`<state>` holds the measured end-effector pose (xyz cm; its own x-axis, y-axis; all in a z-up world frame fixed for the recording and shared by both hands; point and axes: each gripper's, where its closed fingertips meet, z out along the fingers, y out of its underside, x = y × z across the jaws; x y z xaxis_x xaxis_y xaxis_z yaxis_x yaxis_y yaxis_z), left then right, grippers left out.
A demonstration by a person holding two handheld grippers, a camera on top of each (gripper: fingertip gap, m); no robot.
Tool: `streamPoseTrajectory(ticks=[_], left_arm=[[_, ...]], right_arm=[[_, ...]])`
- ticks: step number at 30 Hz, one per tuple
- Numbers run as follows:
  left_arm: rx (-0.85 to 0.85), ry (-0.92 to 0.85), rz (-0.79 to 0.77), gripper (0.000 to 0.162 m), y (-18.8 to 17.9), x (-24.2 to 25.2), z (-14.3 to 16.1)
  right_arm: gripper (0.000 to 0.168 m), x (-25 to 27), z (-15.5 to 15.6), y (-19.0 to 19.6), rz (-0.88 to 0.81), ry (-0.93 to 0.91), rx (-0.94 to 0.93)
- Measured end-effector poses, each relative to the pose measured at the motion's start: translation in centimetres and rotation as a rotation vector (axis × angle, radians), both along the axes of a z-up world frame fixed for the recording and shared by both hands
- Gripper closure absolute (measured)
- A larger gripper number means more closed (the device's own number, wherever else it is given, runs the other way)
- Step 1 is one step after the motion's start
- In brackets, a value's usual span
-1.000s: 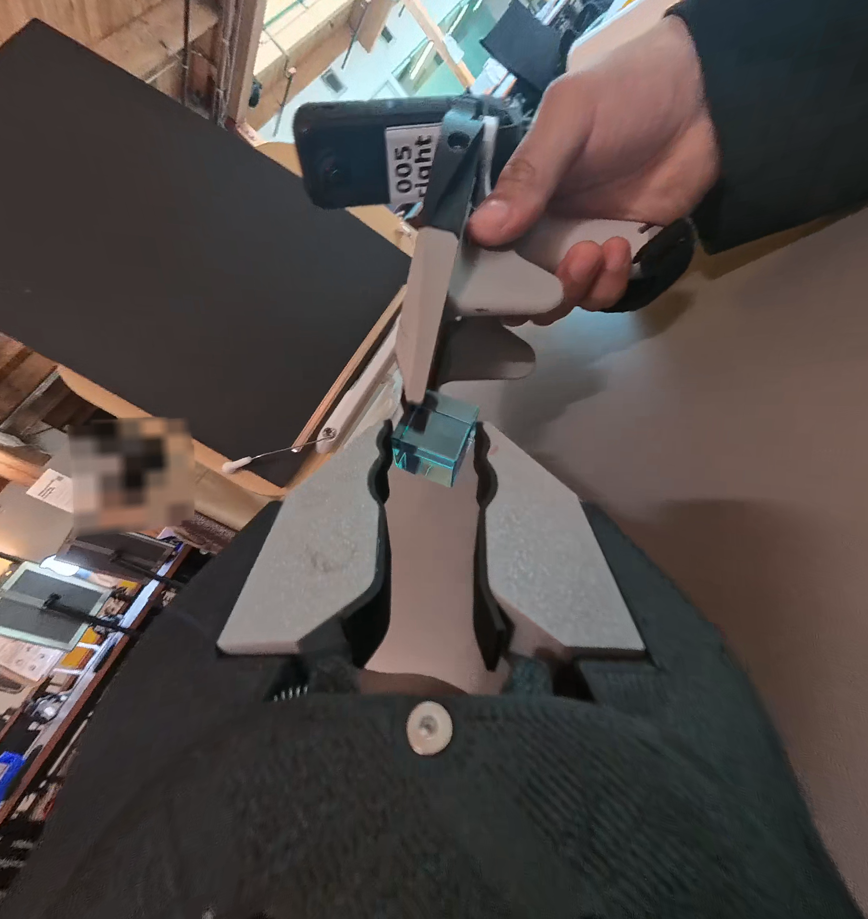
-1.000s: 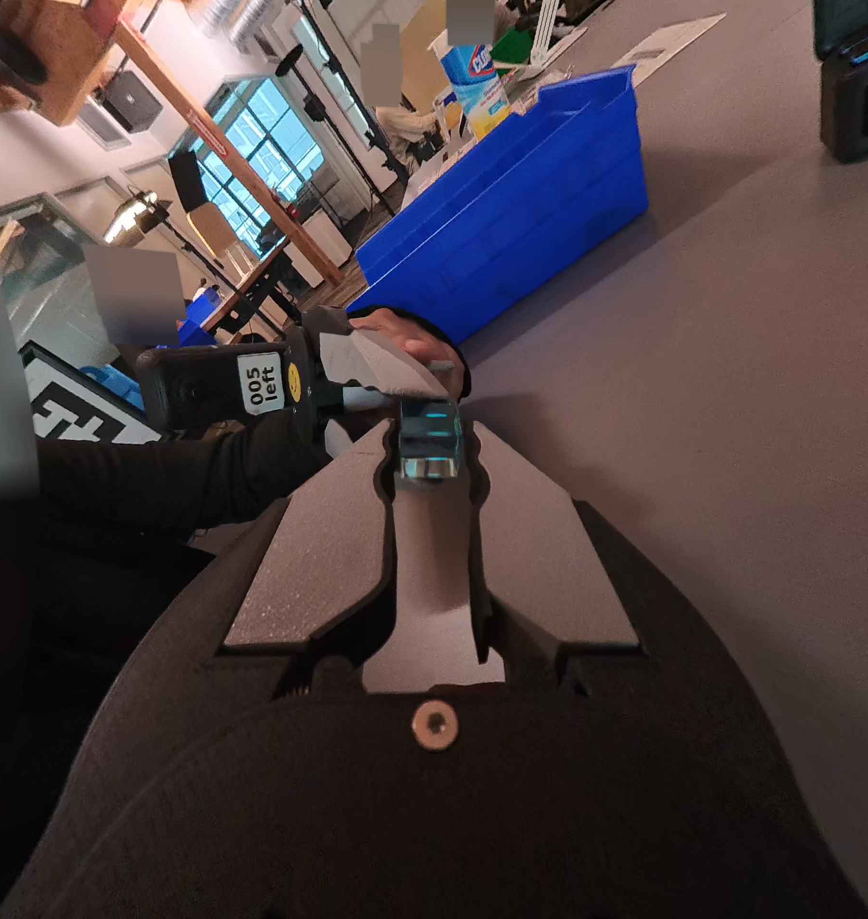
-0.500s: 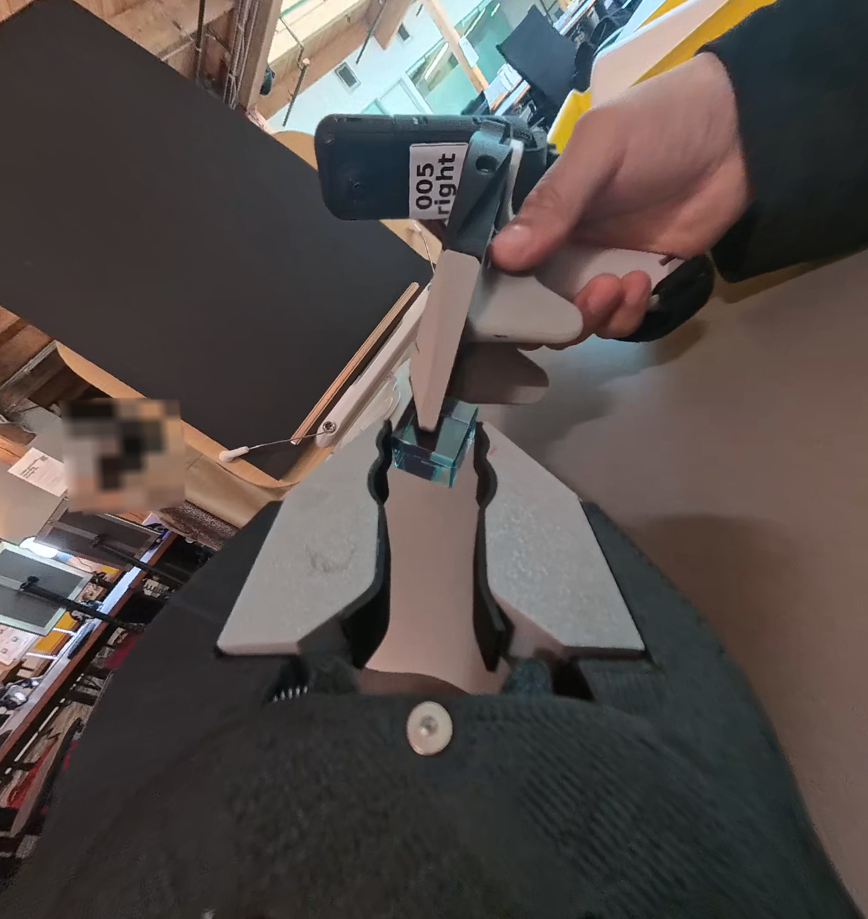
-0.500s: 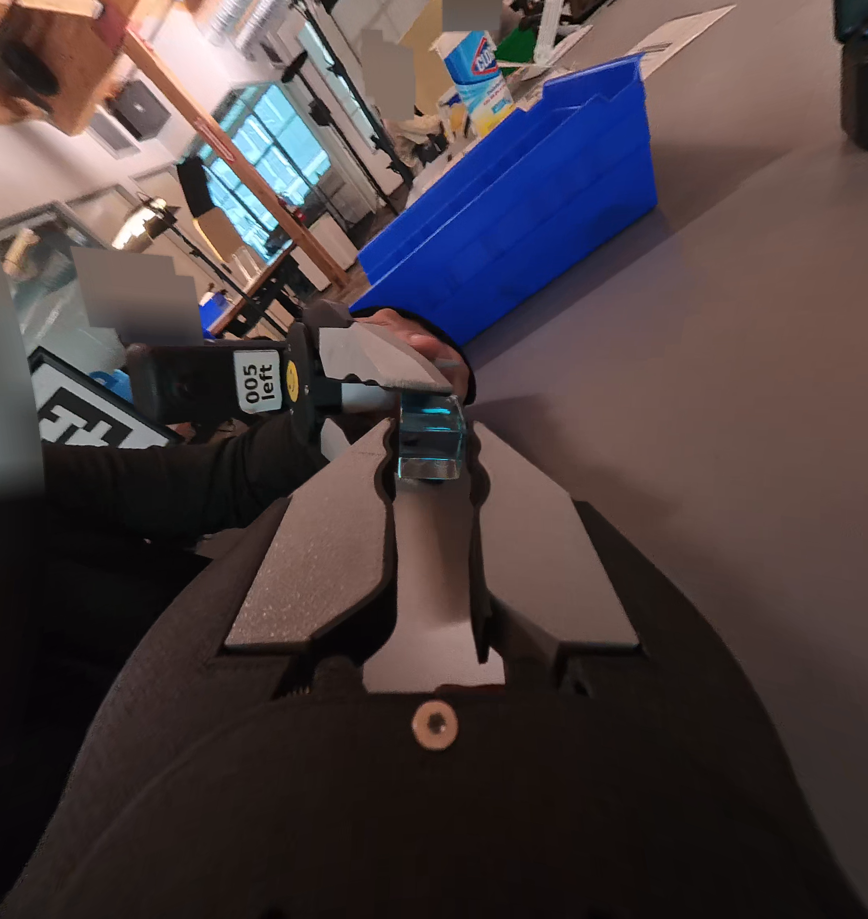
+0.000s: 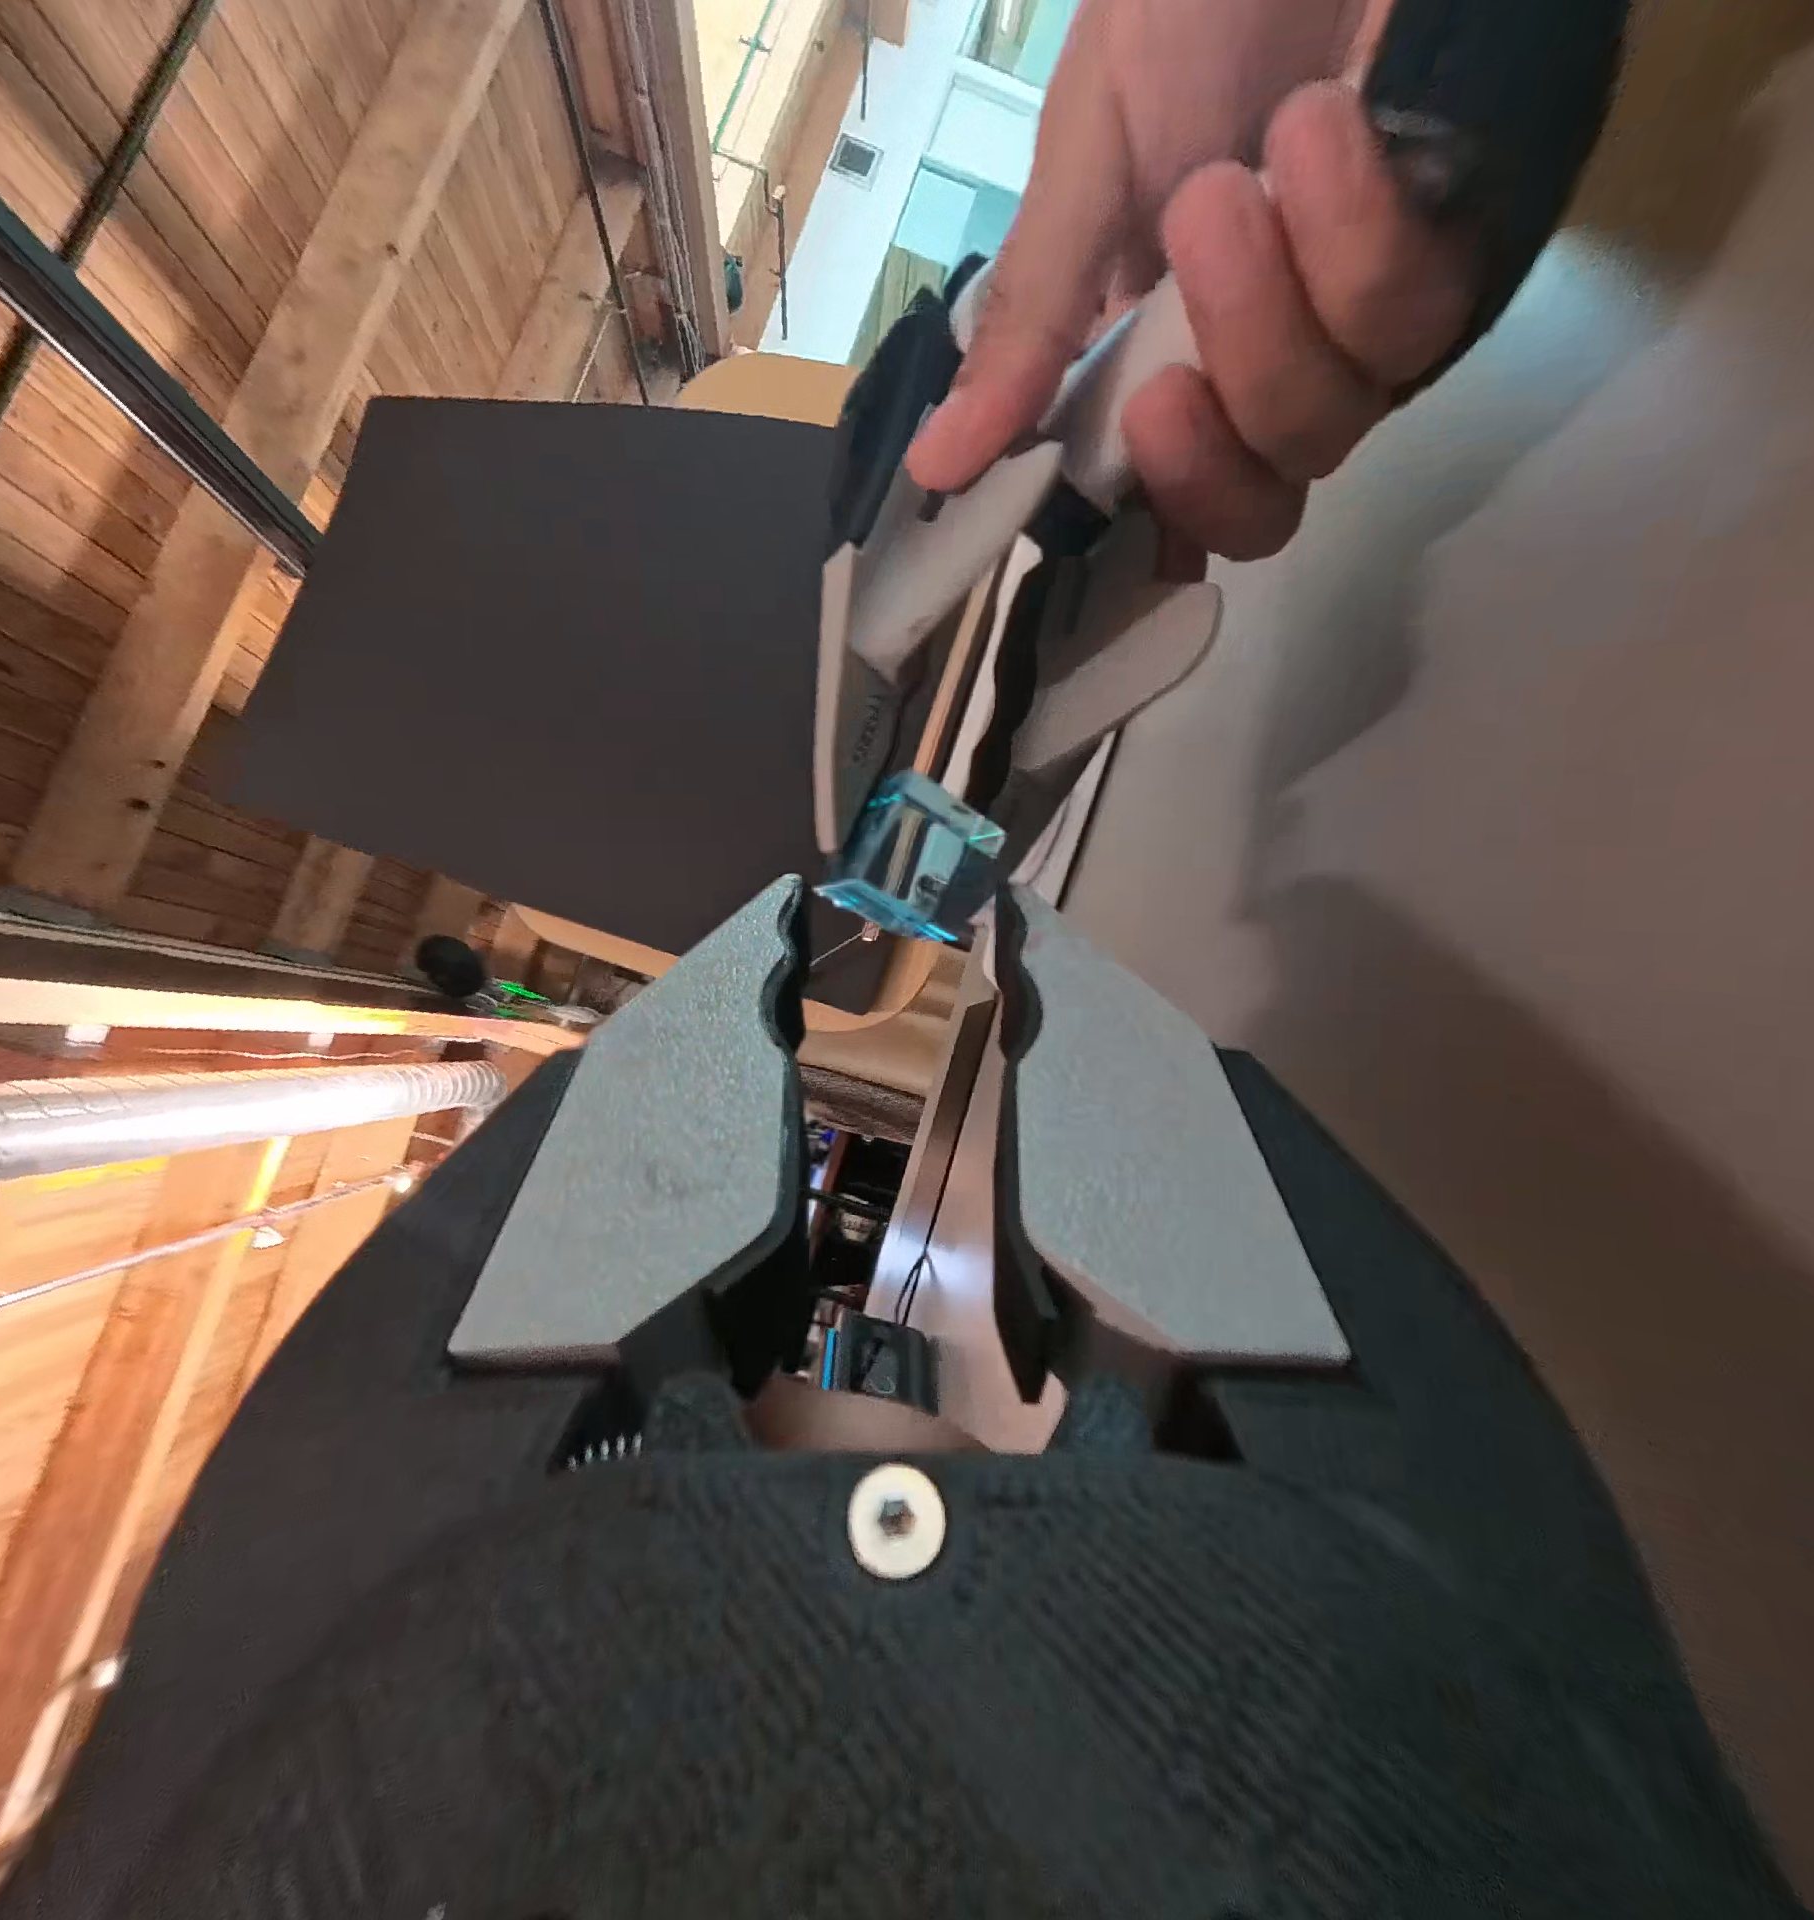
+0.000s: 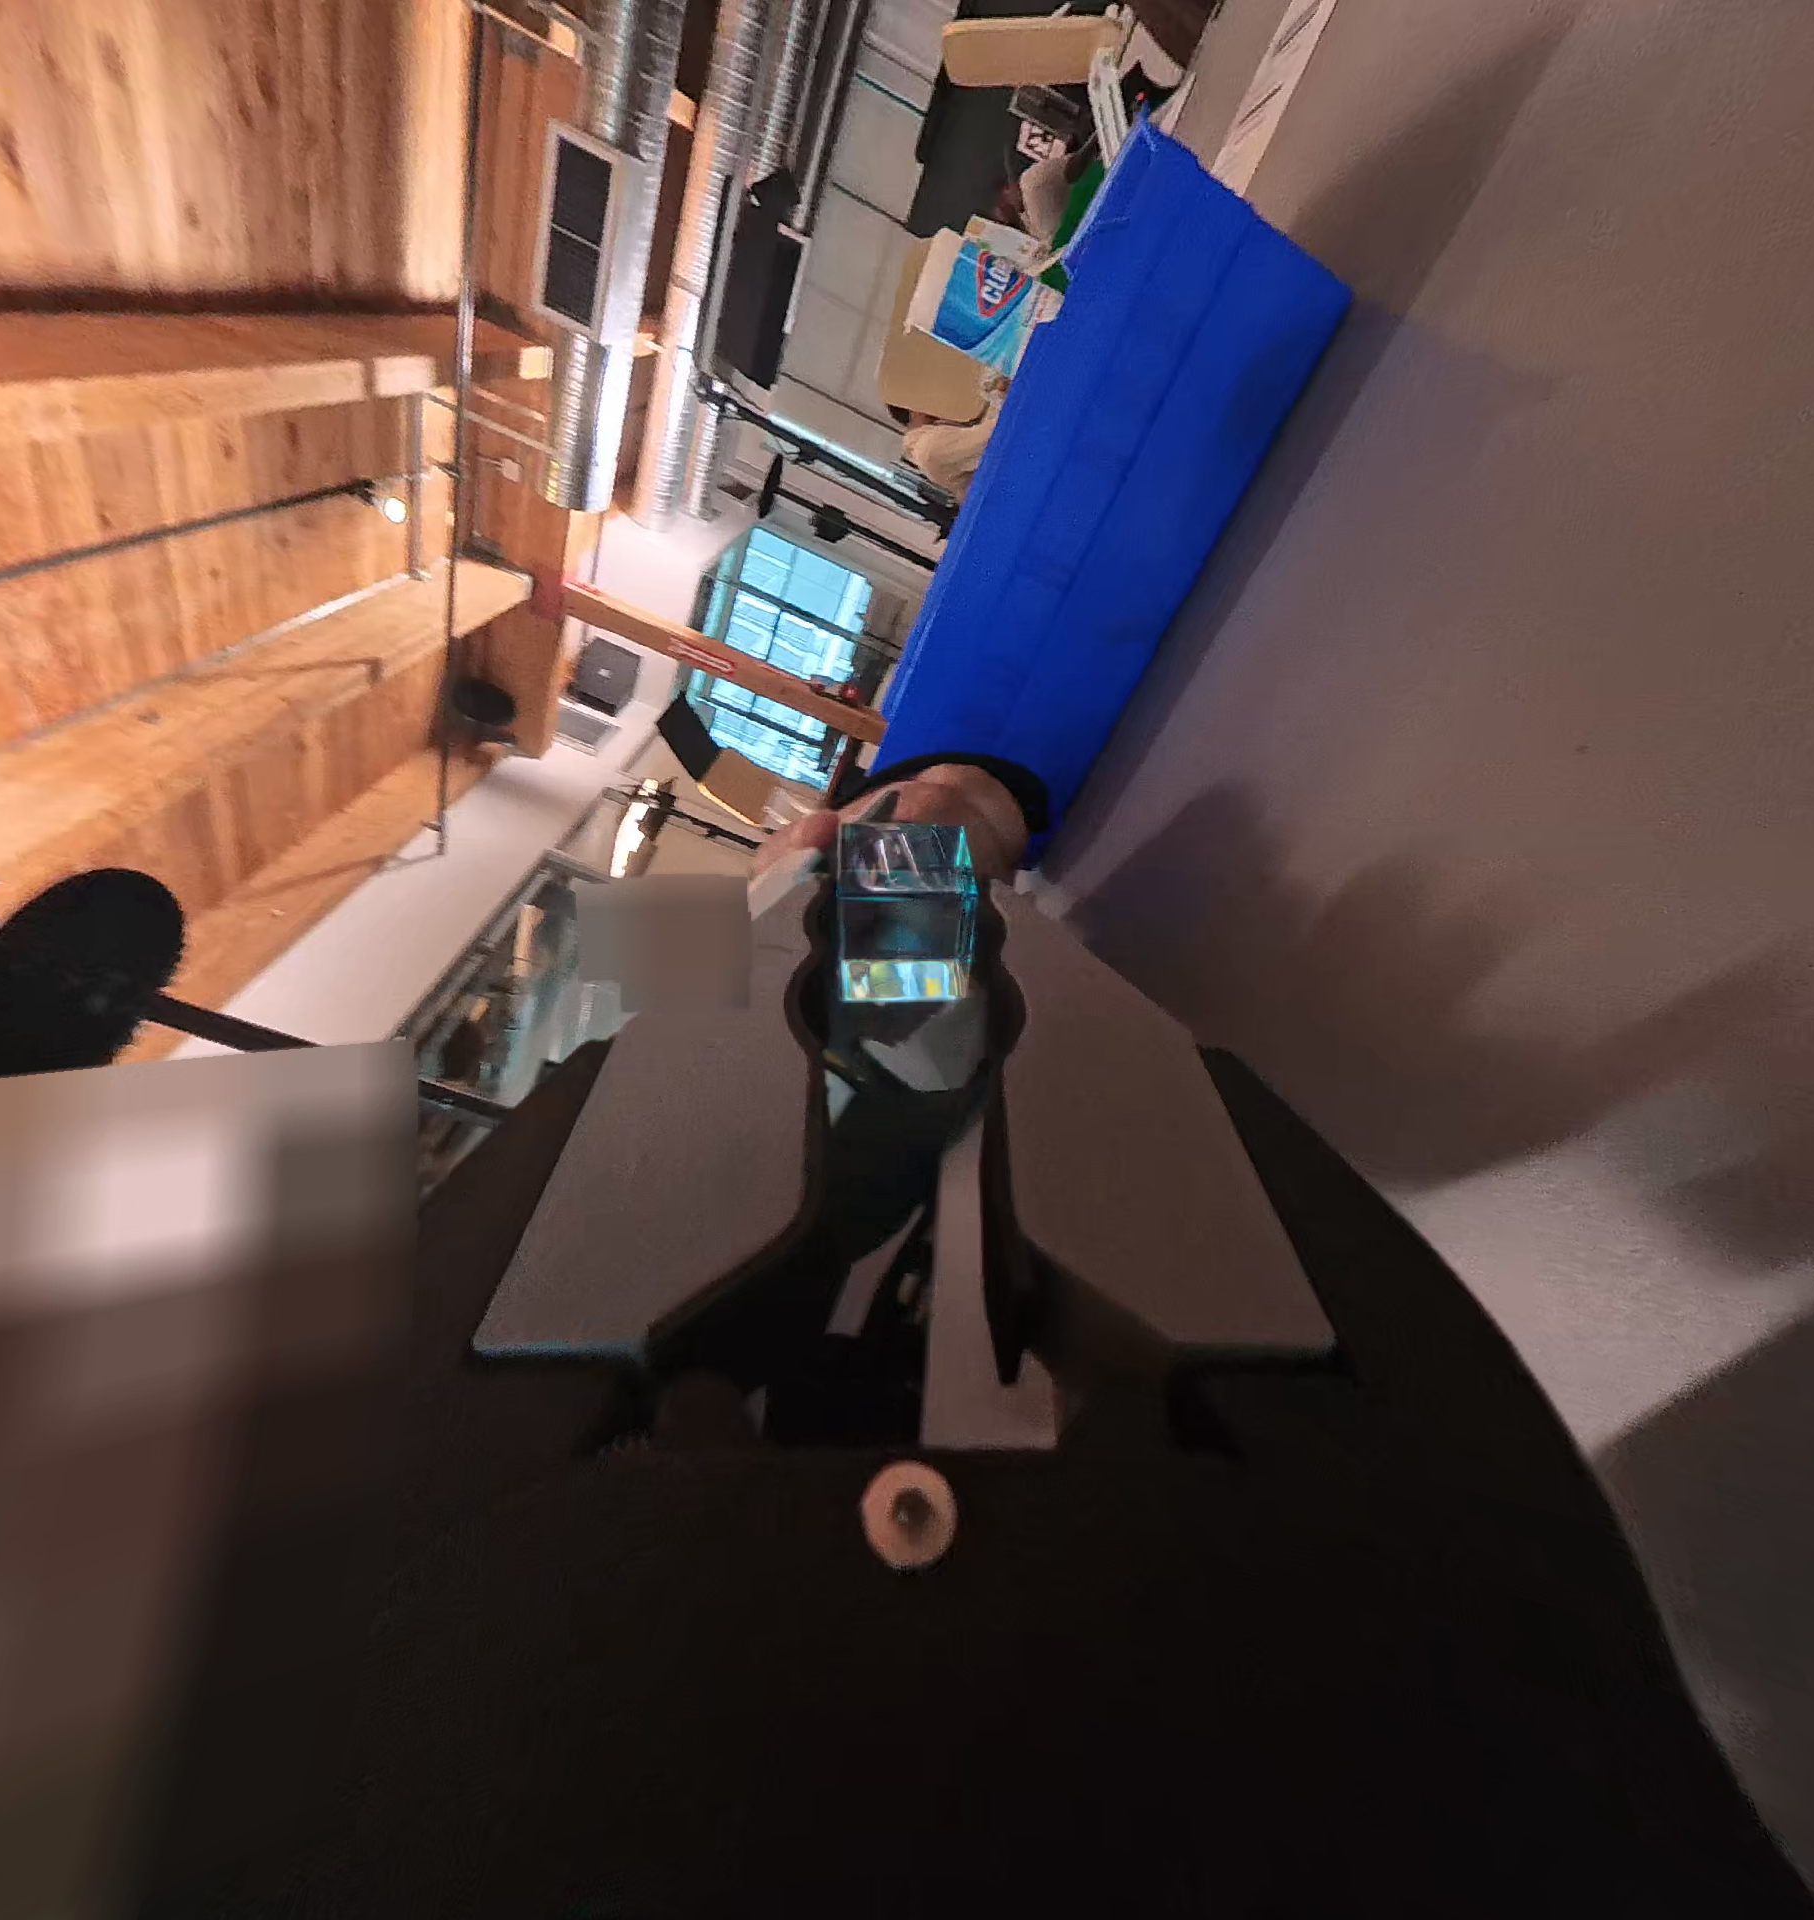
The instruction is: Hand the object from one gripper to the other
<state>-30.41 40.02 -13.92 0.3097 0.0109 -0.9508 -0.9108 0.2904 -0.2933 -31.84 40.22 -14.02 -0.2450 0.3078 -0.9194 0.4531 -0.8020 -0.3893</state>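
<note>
Between the two claws: the clear blue-edged cube point(image 5: 908, 873) sits tilted in mid-air, above the grey table point(image 6: 1557, 520).
Right gripper point(image 6: 905, 971): clenched on the cube, one finger on each side face; in its own view the cube fills the notch at the tips.
Left gripper point(image 5: 895, 940): released; its jaws stand about a cube's width apart with nothing pressed between them, and the cube hangs just past their tips, toward 12 o'clock.
Just changed: half a second ago both claws pinched the cube together; now only the right one does, and both views have swung sharply.
Meaning for the task: the handover looks essentially done, left to right; what remains is probably only drawing the two apart.
Right hand point(image 5: 1173, 281): wrapped round its handle at 1 o'clock from the cube, blurred.
Risk: the cube is smooth and held at the very tips, so it could slip.
Blue bin point(image 6: 1111, 499): on the table at 1 o'clock from the cube in the right wrist view.
Writing: a white-and-blue printed tub point(image 6: 970, 291) stands at the bin's far end, and a red strip sign lies on a beam; neither wording is given.
</note>
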Motion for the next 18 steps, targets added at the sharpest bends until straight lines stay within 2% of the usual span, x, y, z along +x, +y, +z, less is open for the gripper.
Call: streamPoseTrajectory(ticks=[12, 18], left_arm=[[0.112, 0.175, 0.072, 0.133, 0.38, -0.05, 0.01], [0.078, 0.149, 0.085, 0.136, 0.4, -0.17, 0.15]], right_arm=[[0.146, -0.25, -0.06, -0.57, 0.045, -0.047, -0.164], [0.146, -0.25, -0.05, -0.46, 0.045, -0.033, -0.158]])
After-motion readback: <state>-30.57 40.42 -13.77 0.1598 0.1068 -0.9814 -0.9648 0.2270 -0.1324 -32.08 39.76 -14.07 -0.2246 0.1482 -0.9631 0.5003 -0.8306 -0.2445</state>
